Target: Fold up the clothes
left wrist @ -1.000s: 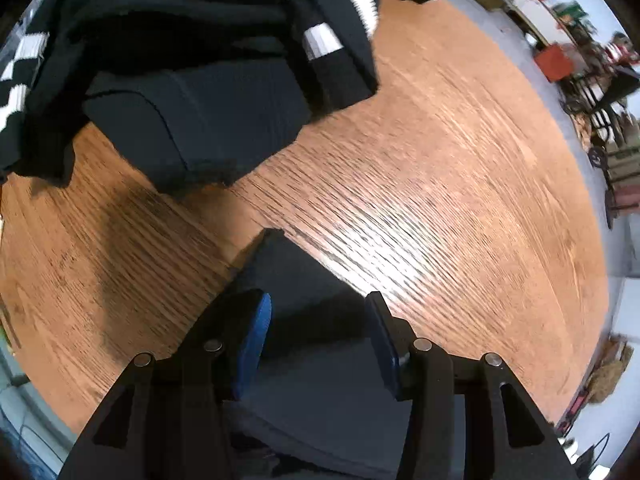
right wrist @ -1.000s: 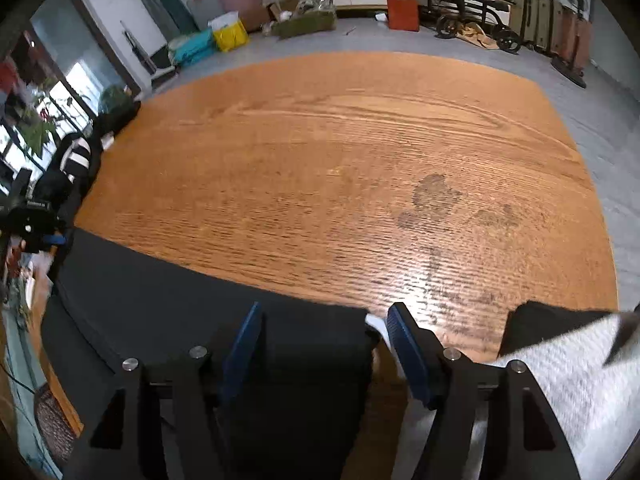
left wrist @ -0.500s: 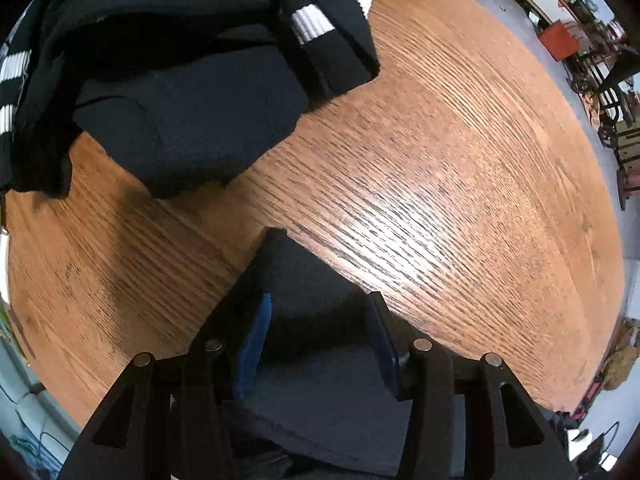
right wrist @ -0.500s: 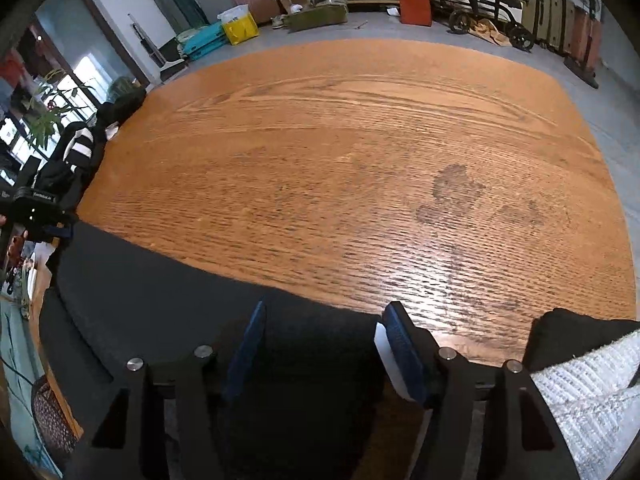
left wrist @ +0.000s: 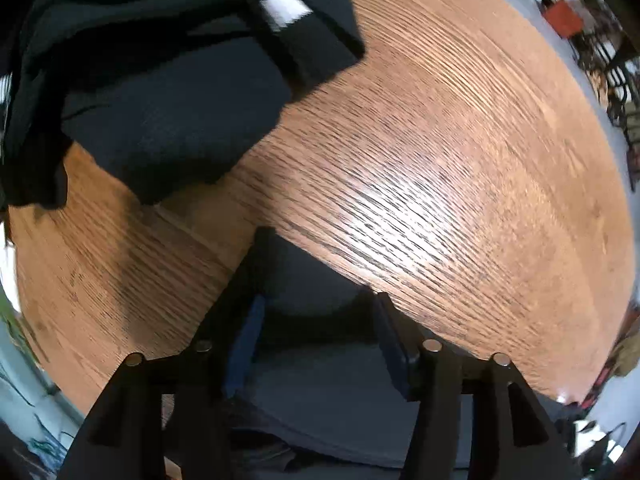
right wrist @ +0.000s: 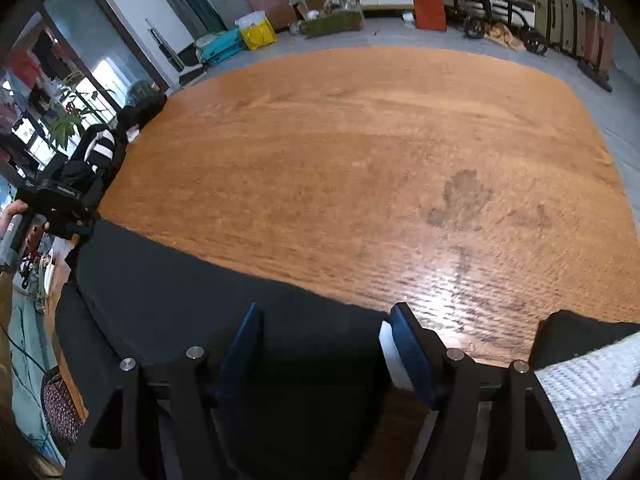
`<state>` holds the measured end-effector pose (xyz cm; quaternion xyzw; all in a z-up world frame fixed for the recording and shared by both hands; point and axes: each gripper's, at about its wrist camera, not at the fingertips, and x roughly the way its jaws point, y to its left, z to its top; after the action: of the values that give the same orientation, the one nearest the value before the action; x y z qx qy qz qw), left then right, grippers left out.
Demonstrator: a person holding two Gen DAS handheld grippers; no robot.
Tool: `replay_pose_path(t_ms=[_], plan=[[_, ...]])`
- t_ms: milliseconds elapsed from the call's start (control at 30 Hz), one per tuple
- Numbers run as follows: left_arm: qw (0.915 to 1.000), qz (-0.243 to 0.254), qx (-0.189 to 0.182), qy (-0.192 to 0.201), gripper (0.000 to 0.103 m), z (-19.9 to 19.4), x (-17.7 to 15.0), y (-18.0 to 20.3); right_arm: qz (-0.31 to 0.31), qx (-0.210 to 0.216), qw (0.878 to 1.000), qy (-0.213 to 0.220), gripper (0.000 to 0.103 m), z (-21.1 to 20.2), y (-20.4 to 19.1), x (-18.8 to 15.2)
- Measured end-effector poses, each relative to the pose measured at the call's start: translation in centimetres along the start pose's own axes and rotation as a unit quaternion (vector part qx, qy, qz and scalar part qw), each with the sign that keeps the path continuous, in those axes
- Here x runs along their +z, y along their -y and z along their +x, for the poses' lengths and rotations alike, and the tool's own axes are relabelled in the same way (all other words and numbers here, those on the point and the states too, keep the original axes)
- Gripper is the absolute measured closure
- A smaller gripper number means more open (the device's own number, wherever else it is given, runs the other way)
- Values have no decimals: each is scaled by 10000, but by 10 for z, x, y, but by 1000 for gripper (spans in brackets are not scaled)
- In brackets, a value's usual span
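The left gripper [left wrist: 316, 320] points straight down at the wooden table [left wrist: 440, 152], its black frame filling the bottom of the left wrist view. Its jaws are opening, the blue pads apart, with a corner of the dark garment [left wrist: 304, 280] lying flat on the wood between them; the pads do not appear to press on the cloth. The right gripper [right wrist: 322, 336] is pitched steeply downward but looks further out across the table [right wrist: 360, 140]. Its jaws are also opening and stand wide, straddling the near edge of the same dark garment [right wrist: 180, 280], which runs from the lower centre of that frame to the left edge; no pinch on the fabric shows.

Only the left wrist view shows the pile of unfolded clothes in the upper left of the frame: a black piece with white stripes [left wrist: 288, 4] draped over a dark navy piece [left wrist: 172, 120], both lying on the table and well apart from the corner under the jaws.

Only the right wrist view shows the left gripper from outside, at the far left edge of the frame, with the person's hand [right wrist: 14, 210] on its handle above the far end of the garment. It also shows a white knitted piece [right wrist: 592, 392] at the lower right, dark stains [right wrist: 460, 200] on the wood at right of centre, and a cluttered room beyond the table, with an orange bag [right wrist: 430, 14] on the floor at the top.
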<state>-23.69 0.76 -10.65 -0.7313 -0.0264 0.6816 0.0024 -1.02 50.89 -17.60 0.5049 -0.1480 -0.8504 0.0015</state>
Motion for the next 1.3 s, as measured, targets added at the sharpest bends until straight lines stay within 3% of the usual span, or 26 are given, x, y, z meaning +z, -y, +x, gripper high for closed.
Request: replay_pose_path(t_ms=[100, 233, 433, 533, 600, 633, 733, 867, 967, 1067, 1300], plan=[[9997, 187, 123, -17, 36, 4, -5, 11, -386, -227, 9989, 125, 22, -11, -6, 1], [9993, 328, 166, -84, 36, 6, -11, 16, -774, -277, 9965, -160, 22, -8, -10, 1], [9991, 325, 151, -213, 38, 8, -19, 19, -665, -136, 9955, -655, 26, 22, -2, 7], [9993, 283, 190, -134, 53, 6, -27, 14, -715, -124, 9960, -527, 59, 22, -8, 8], [9995, 237, 174, -74, 68, 5, -34, 8, -808, -231, 9956, -424, 68, 19, -13, 5], [9997, 212, 99, -56, 76, 4, -37, 4, -840, -285, 9954, -364, 76, 16, -16, 3], [9998, 138, -132, -6, 89, 4, -48, -8, -922, -433, 9947, -143, 81, 4, -25, -3], [9993, 119, -281, 216, 97, 4, -66, -7, -859, -677, 9938, 187, 84, -17, -38, -14], [9981, 74, -460, 396, 100, 3, -80, -7, -802, -790, 9923, 517, 85, -37, -51, -23], [9943, -20, -880, 603, 100, -3, -94, -14, -728, -773, 9910, 810, 85, -57, -62, -32], [9751, -71, -1930, 1088, 100, -31, -138, -48, -575, -620, 9895, 1174, 86, -94, -75, -60]])
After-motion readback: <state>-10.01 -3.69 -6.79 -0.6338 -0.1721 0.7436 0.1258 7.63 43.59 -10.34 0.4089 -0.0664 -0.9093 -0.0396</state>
